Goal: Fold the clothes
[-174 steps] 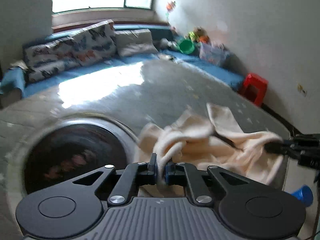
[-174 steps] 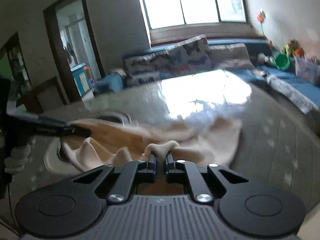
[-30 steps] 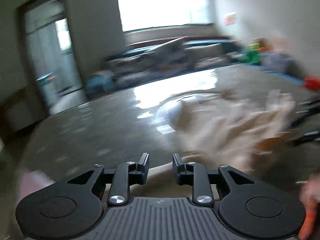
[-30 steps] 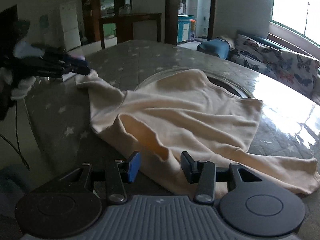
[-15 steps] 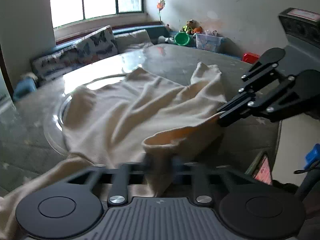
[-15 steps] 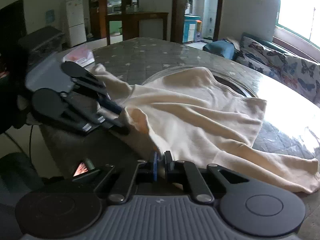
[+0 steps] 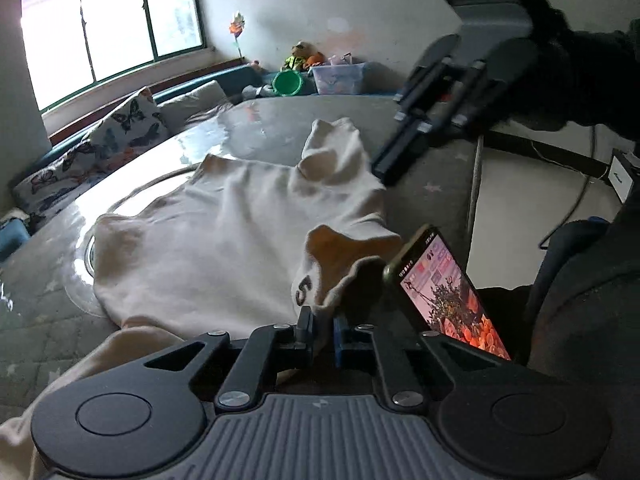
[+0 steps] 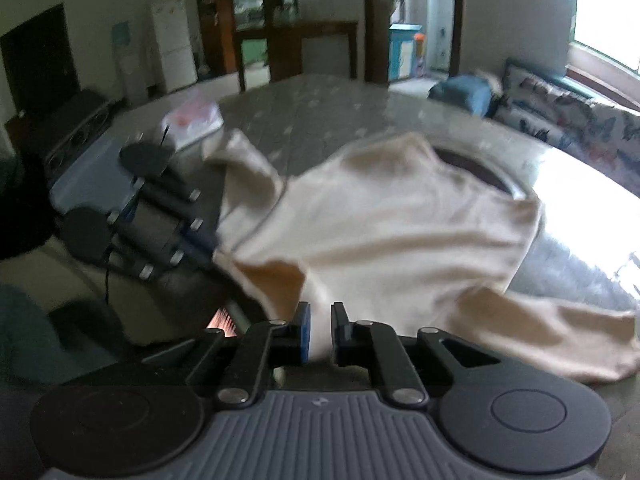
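Daylight is admitted through a wide window point(image 7: 108, 36) in a pale wall, and a glare is thrown across the grey star-patterned table point(image 7: 276, 128). A blue bench with butterfly-print cushions point(image 7: 128, 128) is set beneath it. A white refrigerator point(image 8: 174, 54) and a dark wooden cabinet point(image 8: 260, 20) are seen at the far side.

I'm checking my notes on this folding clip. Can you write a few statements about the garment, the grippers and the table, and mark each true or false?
1. Both grippers are shut on the cream garment. True: left gripper, right gripper.
2. The garment is neatly folded. False: it lies spread and rumpled.
3. A lit phone stands beside the left gripper. True.
4. The table is bare wood. False: a grey star-patterned cover.
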Demonstrator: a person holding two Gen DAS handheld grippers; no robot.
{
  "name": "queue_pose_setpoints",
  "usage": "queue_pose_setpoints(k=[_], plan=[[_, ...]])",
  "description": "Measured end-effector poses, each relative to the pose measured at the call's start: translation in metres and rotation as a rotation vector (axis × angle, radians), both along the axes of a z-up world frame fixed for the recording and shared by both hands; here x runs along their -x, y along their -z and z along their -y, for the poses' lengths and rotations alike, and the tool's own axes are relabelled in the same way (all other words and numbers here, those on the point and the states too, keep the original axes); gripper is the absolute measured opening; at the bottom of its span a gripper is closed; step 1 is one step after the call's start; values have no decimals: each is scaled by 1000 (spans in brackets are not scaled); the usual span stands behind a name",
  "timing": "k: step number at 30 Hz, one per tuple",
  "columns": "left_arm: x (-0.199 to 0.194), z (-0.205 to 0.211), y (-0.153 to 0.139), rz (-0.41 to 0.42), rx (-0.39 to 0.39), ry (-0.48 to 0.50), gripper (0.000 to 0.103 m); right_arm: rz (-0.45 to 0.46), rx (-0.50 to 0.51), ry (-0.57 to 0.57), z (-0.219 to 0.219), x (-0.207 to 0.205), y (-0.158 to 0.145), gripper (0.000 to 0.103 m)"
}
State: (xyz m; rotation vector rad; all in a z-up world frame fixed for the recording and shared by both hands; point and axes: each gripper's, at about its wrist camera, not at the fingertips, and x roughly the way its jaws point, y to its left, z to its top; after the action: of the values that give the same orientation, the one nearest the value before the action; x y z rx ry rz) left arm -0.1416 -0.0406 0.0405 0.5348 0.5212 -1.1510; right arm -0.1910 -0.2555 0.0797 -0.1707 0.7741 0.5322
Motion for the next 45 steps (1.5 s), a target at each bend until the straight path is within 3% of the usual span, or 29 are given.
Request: queue_pose_setpoints(k=[5,10,13,20,22,24,25,29,34,38,43,45], plan=[[-10,-10,-16,20,33,-6,16,2,-10,26,-5,-32,15,11],[-36,-11,-30,2,107,-156,16,-59,-35,-19,-20,-53,39,11],[-49,5,-20,-34,116,-198,16,-103,-29,-72,-28,-50,49,11],[-56,30,5,-89,33,-135,17,-165,-53,-83,-17,-37,48,12],[-61,29,4,-86,28,-138,18,-151,-77,-51,-5,-42,39,15],[-75,24,-7,-70,62,-186,25,-122,-80,-6,6,-50,31,24],[-83,21,-12,-60,77,-212,30,-107,-82,16,11,-55,27,25],[-124,25,-26,-6,85,-366,32,-48,-77,129,34,-82,19,26],[-185,41,-19,18,29,-571,45,-21,-59,288,64,-123,23,31],[-219,53,-6,-15,-5,-614,59,-26,-52,398,86,-155,36,32],[-233,65,6,-36,-20,-618,58,-39,-76,484,105,-188,53,32],[-232,69,10,-44,-19,-598,46,-45,-85,502,109,-199,58,32]])
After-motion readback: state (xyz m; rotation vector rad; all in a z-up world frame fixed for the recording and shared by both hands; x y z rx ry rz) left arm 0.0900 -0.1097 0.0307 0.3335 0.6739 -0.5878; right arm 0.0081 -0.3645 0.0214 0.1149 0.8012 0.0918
